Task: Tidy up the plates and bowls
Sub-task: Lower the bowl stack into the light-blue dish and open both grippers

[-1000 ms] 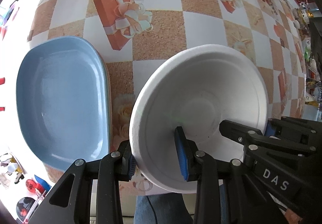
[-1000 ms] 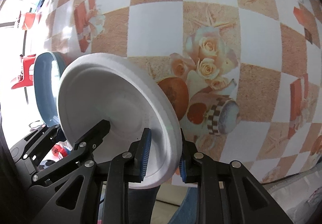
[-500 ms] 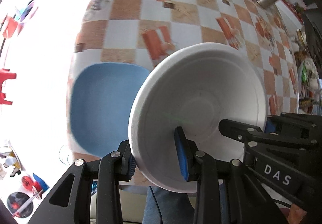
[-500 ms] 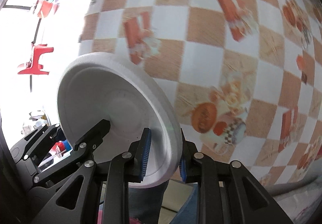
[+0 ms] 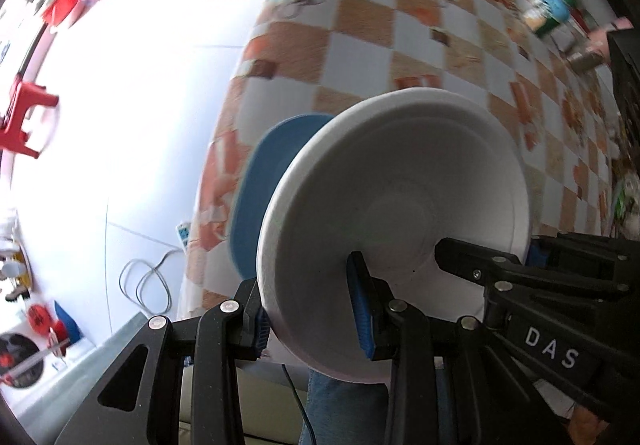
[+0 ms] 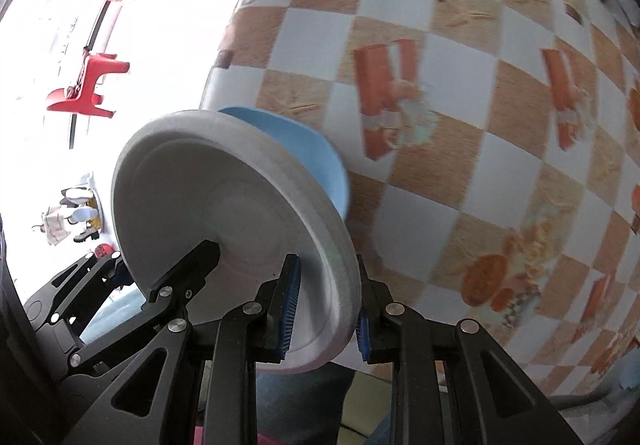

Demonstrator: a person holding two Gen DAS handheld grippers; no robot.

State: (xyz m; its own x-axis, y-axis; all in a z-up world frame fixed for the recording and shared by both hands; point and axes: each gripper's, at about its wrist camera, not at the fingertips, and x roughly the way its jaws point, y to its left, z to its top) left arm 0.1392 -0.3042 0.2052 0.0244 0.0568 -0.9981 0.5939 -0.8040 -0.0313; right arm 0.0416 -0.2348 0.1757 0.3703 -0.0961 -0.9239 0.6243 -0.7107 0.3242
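A white foam bowl [image 5: 392,213] is held by both grippers above the table. My left gripper [image 5: 312,321] is shut on its near-left rim. My right gripper [image 6: 324,305] is shut on its right rim, and the bowl [image 6: 224,213] fills the left of that view. A blue plate [image 5: 264,181] lies on the checked tablecloth near the table's left corner, partly hidden behind the bowl; it also shows in the right wrist view [image 6: 308,153]. The right gripper's fingers [image 5: 500,265] reach into the left wrist view.
The table with its orange-and-white checked cloth [image 5: 400,5] stretches away. Bottles and jars [image 5: 556,13] stand at its far right edge. A red stool [image 5: 24,117] stands on the bright floor at the left. A cable [image 5: 148,281] lies on the floor.
Both grippers have lifted and tilted back with the bowl. The table and blue plate now look smaller and farther, and the floor shows at the left.
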